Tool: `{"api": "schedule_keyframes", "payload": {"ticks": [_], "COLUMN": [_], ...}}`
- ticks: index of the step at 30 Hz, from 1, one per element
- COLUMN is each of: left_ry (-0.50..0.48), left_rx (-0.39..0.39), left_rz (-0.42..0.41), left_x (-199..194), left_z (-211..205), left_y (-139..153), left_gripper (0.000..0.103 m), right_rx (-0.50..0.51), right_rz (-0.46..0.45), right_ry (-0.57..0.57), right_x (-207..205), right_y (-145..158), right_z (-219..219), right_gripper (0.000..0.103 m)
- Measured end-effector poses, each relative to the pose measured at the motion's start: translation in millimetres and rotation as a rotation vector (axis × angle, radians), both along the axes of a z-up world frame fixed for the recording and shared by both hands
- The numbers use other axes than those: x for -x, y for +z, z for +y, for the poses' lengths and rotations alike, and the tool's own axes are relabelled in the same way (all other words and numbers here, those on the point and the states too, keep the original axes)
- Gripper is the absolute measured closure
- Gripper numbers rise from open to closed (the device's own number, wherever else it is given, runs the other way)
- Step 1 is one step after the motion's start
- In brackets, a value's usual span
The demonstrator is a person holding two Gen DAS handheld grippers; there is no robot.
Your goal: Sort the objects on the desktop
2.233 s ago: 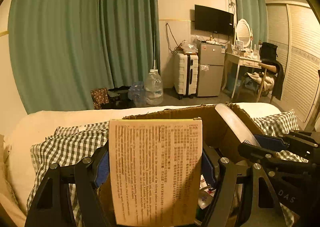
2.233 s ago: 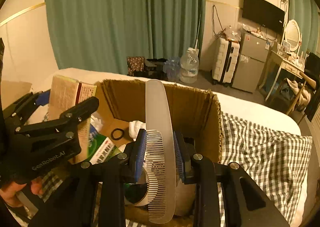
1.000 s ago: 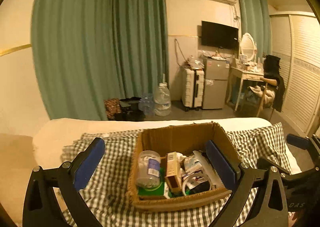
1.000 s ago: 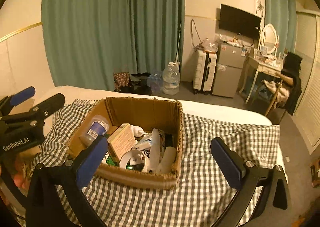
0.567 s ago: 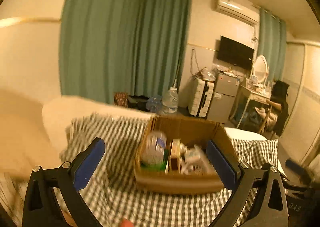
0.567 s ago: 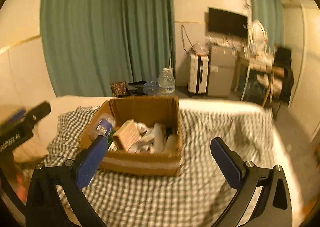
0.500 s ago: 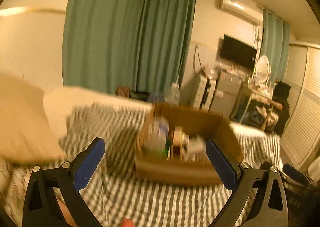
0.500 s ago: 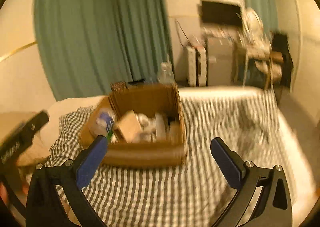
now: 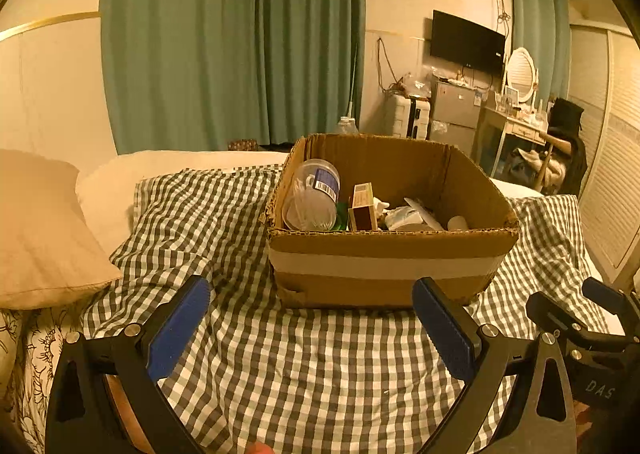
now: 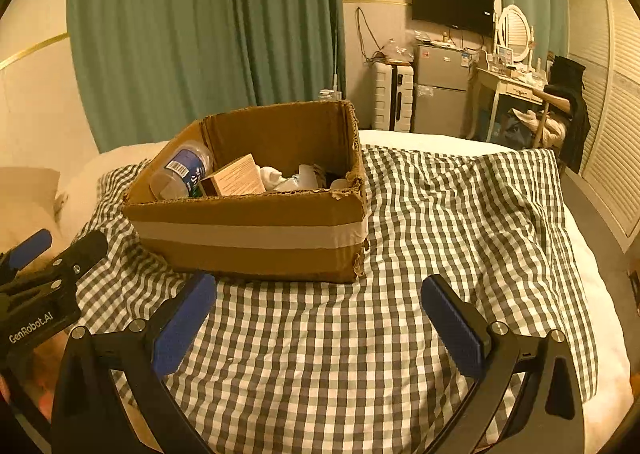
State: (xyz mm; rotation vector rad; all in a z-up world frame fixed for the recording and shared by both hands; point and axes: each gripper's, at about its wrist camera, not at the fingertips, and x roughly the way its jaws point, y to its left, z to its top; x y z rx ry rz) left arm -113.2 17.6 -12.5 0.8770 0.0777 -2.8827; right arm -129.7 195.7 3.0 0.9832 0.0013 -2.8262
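In the box (image 9: 384, 258), both items now

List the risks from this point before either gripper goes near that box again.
1. The cardboard box sits on soft, wrinkled checkered bedding, so a push on one wall may tilt or slide it.
2. The clear plastic jar leans high against the box's left wall and might roll out if bumped.
3. The box rim is torn at one corner; gripping there may rip it.

cardboard box (image 9: 384, 254) sitting on the checked cloth (image 9: 320, 366) on the bed, jar (image 9: 312, 193) lying in its left side, small carton (image 9: 362, 207) right beside it, pillow (image 9: 40, 230) off left, curtains (image 9: 240, 33) behind
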Motion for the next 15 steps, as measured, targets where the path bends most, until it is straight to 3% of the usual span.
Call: {"api": "schedule_keyframes", "payload": {"ticks": [6, 15], "left_ry": [-0.008, 0.006], "left_rx": [0.026, -0.004], "left_rz": [0.022, 0.009], "left_x": [-2.7, -1.3], "left_z": [3.3, -2.3], "left_y": [4.9, 7.4], "left_gripper": [0.0, 0.0], "right_rx": [0.007, -0.002], "right_rz": [0.005, 0.0], "right_ry": [0.013, 0.024], "right_x": [-2.0, -3.5], "right_y": [2.7, 2.5], "right_z": [-0.8, -2.2], "right_gripper": [0.001, 0.001]}}
